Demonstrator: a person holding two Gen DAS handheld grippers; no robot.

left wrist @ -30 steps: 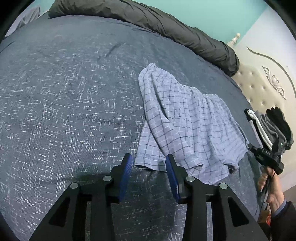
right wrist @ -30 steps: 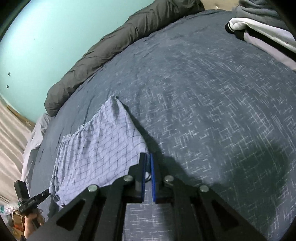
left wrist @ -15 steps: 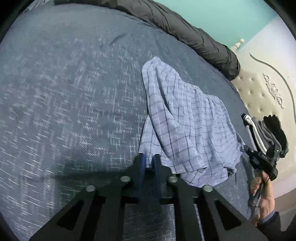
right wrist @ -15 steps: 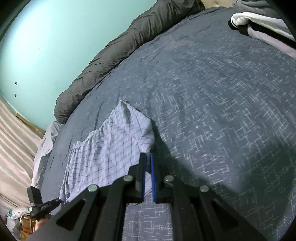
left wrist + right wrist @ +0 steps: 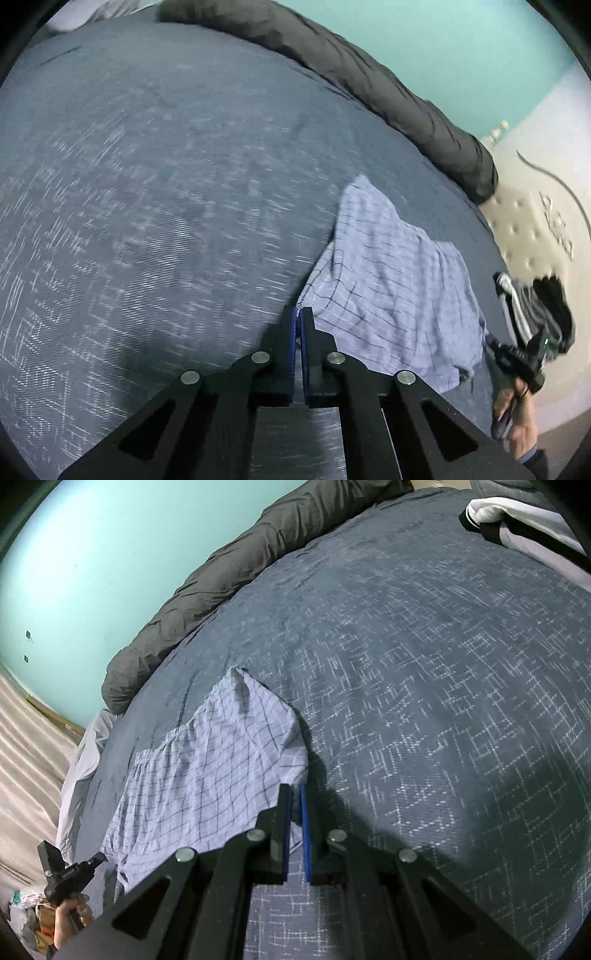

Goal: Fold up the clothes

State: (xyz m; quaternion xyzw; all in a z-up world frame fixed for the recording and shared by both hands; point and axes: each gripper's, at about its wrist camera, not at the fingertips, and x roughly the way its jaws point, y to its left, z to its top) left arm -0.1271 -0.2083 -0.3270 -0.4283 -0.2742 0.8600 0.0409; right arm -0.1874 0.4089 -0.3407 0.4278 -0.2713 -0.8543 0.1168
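A pair of light blue checked shorts (image 5: 391, 280) lies rumpled on the dark blue patterned bedspread (image 5: 155, 206). My left gripper (image 5: 298, 314) is shut on a corner of the shorts at their near left edge, the cloth pinched between the blue pads. In the right wrist view the same checked shorts (image 5: 207, 775) spread to the left, and my right gripper (image 5: 295, 794) is shut on their near right corner, a fold of cloth showing between its pads. The other hand-held gripper (image 5: 524, 362) shows at the right edge of the left wrist view.
A dark grey duvet (image 5: 369, 81) is rolled along the far side of the bed by the teal wall. A pile of grey, black and white clothes (image 5: 524, 520) sits at the bed's far right. A cream tufted headboard (image 5: 535, 229) stands beyond the shorts.
My left gripper went from open to shut on the shorts' corner and then moved sideways, dragging that corner and rumpling the cloth. My right gripper stayed shut on its corner.
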